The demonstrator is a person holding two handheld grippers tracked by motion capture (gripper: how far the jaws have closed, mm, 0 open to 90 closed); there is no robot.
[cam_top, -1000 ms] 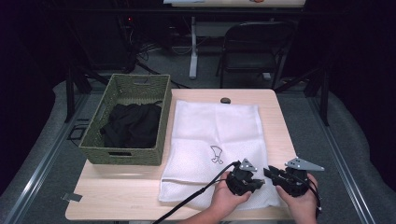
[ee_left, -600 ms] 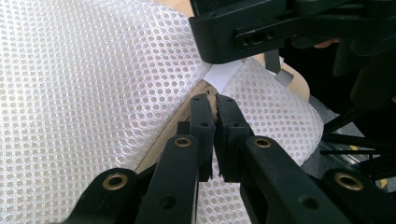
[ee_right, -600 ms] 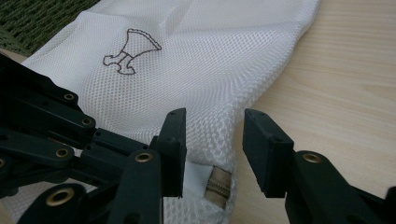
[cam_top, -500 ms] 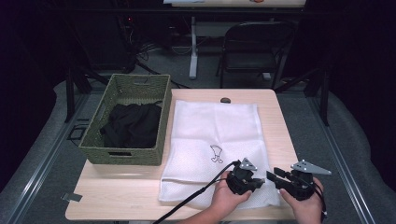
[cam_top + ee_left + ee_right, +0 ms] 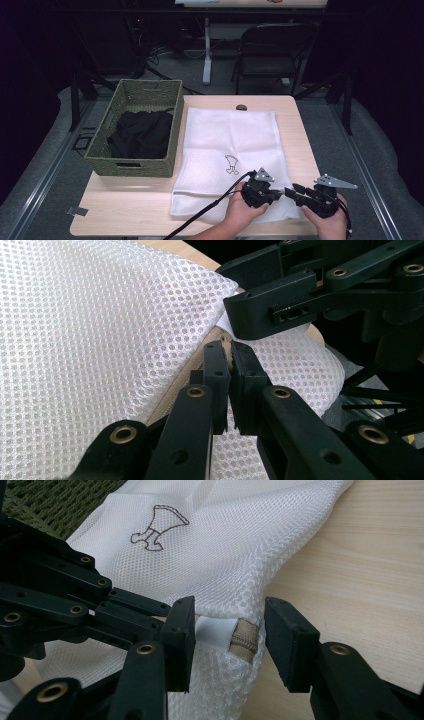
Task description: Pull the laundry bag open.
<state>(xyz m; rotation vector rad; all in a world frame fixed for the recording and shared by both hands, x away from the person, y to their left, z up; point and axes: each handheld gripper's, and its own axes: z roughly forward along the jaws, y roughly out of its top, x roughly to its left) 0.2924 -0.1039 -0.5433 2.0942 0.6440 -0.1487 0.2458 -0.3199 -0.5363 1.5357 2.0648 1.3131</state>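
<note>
Right gripper view: at the tabletop's near right corner, holding the white mesh bag (image 5: 220, 555) pinched in the left gripper (image 5: 231, 352), right gripper (image 5: 227, 630) just spreading around the beige zipper end (image 5: 245, 639), likely releasing it.

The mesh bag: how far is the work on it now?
Done: the mesh bag lies flat on the table, and the left gripper is shut on its edge. In hand: the right gripper, jaws just opening, straddles the zipper end without pressing it. Left: the bag looks unopened, and dark clothes lie in the basket.
</note>
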